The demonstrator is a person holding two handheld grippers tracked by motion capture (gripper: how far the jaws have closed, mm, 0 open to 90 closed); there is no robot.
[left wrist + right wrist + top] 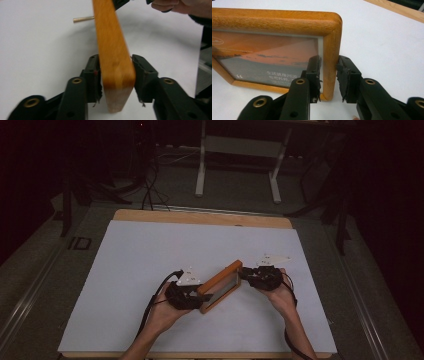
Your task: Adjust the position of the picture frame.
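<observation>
White sheet (pixel 150 285) over a wooden table (pixel 200 216), dim room around it. Nearest: two forearms entering from the near edge. Left gripper (pixel 116 75): jaws astride the near end of a wooden picture frame (pixel 220 286), left pad touching, right pad just clear, so not clenched. Right gripper (pixel 328 75): jaws straddling the frame's side rail, one pad over the glass, the other just off the outer edge. Frame stands on edge, mid-table. Beyond: white desk legs (pixel 201 165), cables on the floor
</observation>
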